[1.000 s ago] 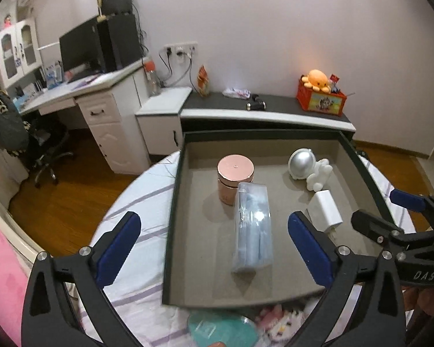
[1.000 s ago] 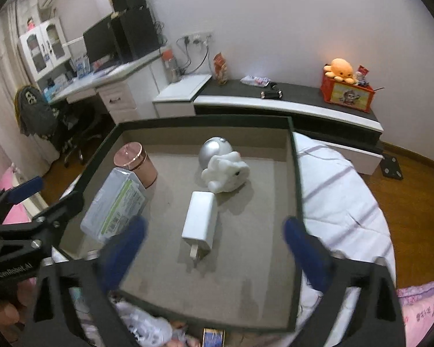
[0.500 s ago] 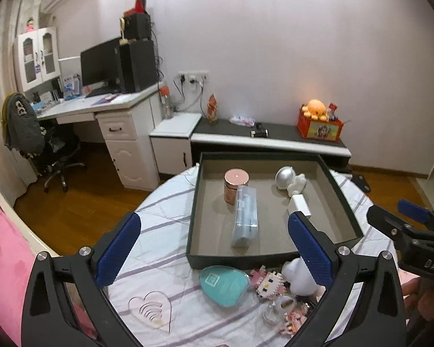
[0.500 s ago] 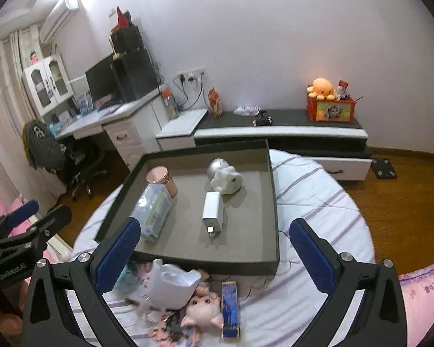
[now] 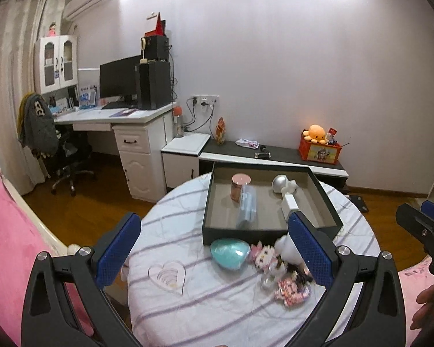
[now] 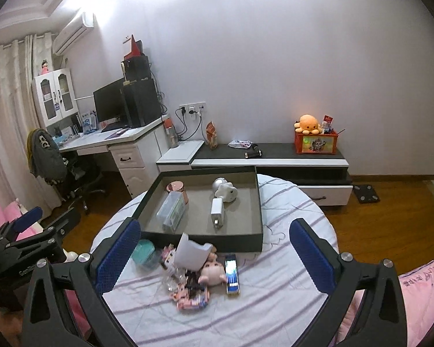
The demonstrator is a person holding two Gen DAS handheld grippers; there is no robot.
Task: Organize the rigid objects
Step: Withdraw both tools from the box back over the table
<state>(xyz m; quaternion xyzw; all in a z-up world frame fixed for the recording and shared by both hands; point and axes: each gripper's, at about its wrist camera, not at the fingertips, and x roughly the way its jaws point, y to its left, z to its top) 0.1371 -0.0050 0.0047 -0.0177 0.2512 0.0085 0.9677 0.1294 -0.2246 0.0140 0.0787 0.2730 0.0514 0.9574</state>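
Note:
A dark tray [image 5: 211,211] [image 6: 246,244] sits at the far side of a round table with a striped cloth. It holds a pink jar [image 5: 240,186], a clear box [image 5: 246,209], a white charger [image 6: 217,215] and a white figure [image 6: 227,192]. In front of the tray lie a teal case [image 5: 230,253], a clear heart [image 5: 167,276], a white holder [image 6: 191,254], a pig toy [image 6: 212,271], a blue lighter [image 6: 232,274] and small pixel toys [image 5: 292,289]. My left gripper [image 5: 215,251] and right gripper [image 6: 214,256] are open, empty, held high above the table's near side.
A white desk [image 5: 124,121] with monitor and a chair stand at left. A low cabinet [image 6: 269,159] with an orange plush runs behind the table. Pink bedding [image 5: 3,245] lies at lower left and lower right.
Both grippers have pulled back and up from over the tray. The whole table and the loose objects in front of the tray have come into view.

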